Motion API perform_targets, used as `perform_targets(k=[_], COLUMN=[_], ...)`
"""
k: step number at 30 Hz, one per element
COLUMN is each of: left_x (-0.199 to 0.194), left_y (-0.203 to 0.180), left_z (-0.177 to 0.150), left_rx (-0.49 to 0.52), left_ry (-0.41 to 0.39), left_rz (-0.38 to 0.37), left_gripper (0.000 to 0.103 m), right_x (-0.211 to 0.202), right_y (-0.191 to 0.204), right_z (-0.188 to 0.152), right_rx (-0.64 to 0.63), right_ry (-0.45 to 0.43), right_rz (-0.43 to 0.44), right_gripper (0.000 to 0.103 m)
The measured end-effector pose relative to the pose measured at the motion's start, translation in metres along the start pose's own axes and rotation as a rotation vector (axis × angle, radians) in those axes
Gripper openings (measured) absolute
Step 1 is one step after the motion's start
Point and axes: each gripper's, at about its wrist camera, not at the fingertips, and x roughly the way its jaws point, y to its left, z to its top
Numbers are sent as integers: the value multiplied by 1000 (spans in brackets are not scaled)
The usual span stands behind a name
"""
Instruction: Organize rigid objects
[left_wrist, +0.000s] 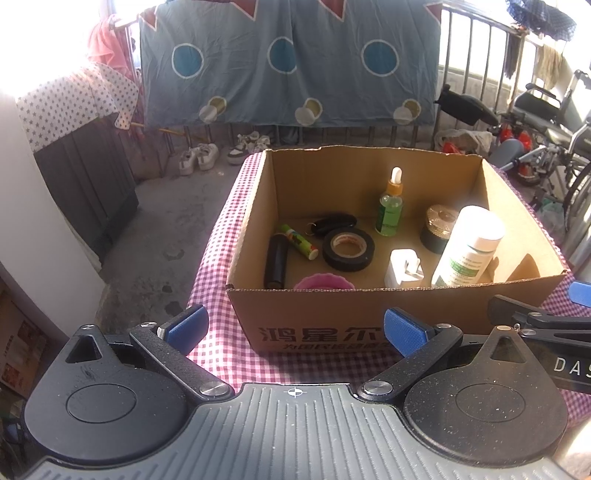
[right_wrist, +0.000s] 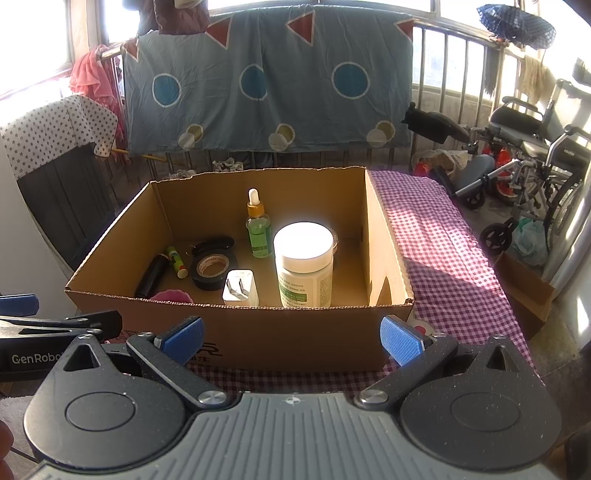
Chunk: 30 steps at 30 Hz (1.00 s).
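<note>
An open cardboard box (left_wrist: 369, 317) (right_wrist: 258, 332) stands on a purple checked cloth. Inside are a white bottle (left_wrist: 469, 247) (right_wrist: 304, 266), a green dropper bottle (left_wrist: 390, 206) (right_wrist: 258, 229), a black tape roll (left_wrist: 348, 249) (right_wrist: 214, 269), a white plug (left_wrist: 403, 269) (right_wrist: 240, 288), a black cylinder (left_wrist: 277, 262) (right_wrist: 151, 275), a green tube (left_wrist: 299, 242) (right_wrist: 176, 262), a black key fob (left_wrist: 332, 222) (right_wrist: 214, 243), a dark jar (left_wrist: 437, 229) and a pink cup (left_wrist: 324, 282) (right_wrist: 170, 295). My left gripper (left_wrist: 293, 328) and right gripper (right_wrist: 291, 336) are open and empty, just in front of the box.
The checked cloth (right_wrist: 443, 258) covers the table to the right of the box. A railing with a blue sheet (right_wrist: 266, 92) runs behind. A wheelchair (right_wrist: 535, 147) stands at the right, shoes (left_wrist: 199, 157) on the floor at the left.
</note>
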Motion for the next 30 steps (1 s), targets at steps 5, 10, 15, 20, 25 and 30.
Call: perform_targets(k=[5, 10, 15, 20, 25, 30], left_x=[0, 0, 0, -1, -2, -2], left_y=[0, 1, 1, 0, 0, 0], left_z=[0, 0, 0, 0, 1, 1], left_rx=[-1, -1, -2, -3, -5, -6], left_ry=[2, 1, 1, 1, -1, 0], left_rz=[-1, -1, 0, -2, -2, -1], left_gripper=[102, 102, 102, 102, 102, 102], right_x=[0, 0, 0, -1, -2, -2], right_y=[0, 0, 0, -1, -1, -1], right_z=[0, 0, 0, 2, 3, 3], right_rx=[-1, -3, -3, -6, -8, -8], right_ry=[0, -1, 0, -3, -4, -4], right_rz=[0, -1, -2, -4, -4, -4], right_gripper=[103, 103, 103, 103, 103, 103])
